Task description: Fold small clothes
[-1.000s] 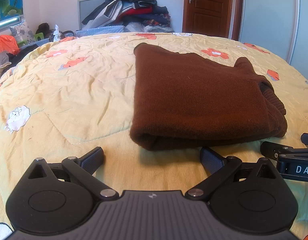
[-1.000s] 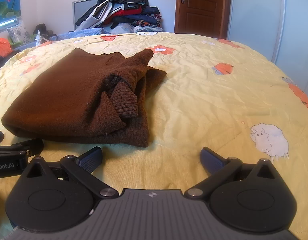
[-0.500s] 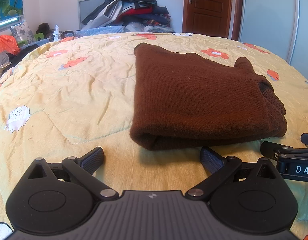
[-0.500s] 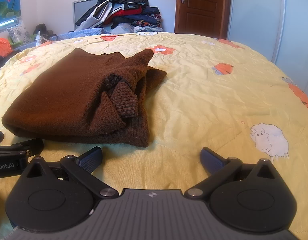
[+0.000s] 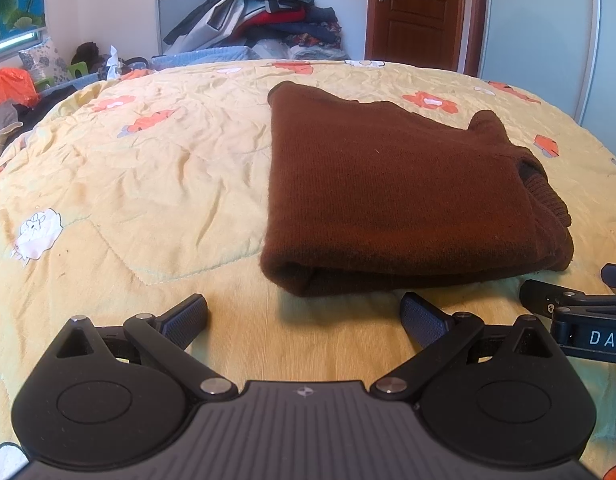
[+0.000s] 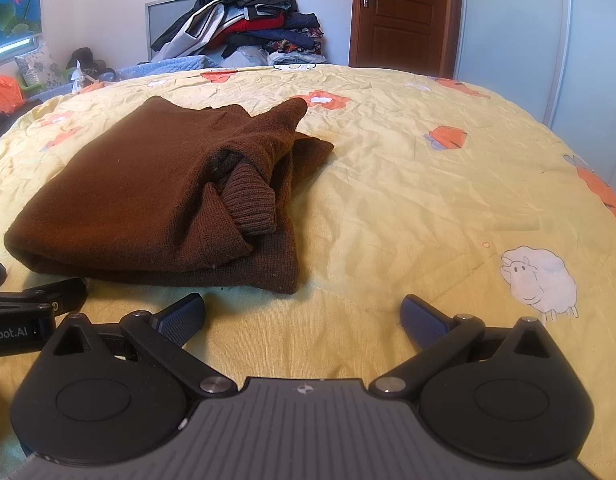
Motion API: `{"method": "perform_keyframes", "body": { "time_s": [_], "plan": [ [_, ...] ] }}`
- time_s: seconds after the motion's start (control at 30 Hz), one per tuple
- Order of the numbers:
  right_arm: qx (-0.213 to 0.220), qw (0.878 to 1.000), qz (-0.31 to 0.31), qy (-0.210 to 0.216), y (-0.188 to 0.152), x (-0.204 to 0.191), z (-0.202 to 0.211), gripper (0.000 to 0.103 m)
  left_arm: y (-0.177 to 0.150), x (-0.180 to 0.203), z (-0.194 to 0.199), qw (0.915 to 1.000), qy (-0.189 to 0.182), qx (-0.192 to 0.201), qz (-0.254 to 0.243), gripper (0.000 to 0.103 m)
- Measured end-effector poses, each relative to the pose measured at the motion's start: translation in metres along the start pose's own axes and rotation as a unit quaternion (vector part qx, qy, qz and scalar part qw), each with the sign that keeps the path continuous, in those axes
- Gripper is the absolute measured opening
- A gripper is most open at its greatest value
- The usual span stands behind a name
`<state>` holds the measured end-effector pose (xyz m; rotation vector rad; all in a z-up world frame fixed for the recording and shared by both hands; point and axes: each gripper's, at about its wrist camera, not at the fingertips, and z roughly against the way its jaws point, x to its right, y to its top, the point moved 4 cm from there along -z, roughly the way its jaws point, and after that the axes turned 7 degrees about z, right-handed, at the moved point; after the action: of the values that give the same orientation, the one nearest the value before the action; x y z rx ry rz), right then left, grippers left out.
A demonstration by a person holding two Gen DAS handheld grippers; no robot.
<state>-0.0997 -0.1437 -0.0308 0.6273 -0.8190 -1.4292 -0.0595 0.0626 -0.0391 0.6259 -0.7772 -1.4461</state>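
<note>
Each black tool (image 5: 304, 314) (image 6: 302, 314) has ribbed grey housing, silver screws, blue-grey pads.

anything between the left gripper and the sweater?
Nothing: only bare yellow quilt lies between the open left gripper and the folded brown sweater, as the left wrist view shows. The right gripper sits off to the side.
</note>
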Motion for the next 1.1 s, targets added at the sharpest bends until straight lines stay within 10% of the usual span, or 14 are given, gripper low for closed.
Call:
{"method": "perform_keyframes", "body": {
  "time_s": [0.37,1.1],
  "plan": [
    [-0.026,1.000,0.001,0.010,0.001,-0.003,0.007,0.103,0.006,0.001,0.001,0.9987,-0.005,-0.051,-0.007,0.103],
    [-0.059,0.997,-0.044,0.038,0.007,0.001,0.045,0.103,0.022,0.006,0.063,0.9997,-0.017,-0.006,0.018,0.103]
  ]
}}
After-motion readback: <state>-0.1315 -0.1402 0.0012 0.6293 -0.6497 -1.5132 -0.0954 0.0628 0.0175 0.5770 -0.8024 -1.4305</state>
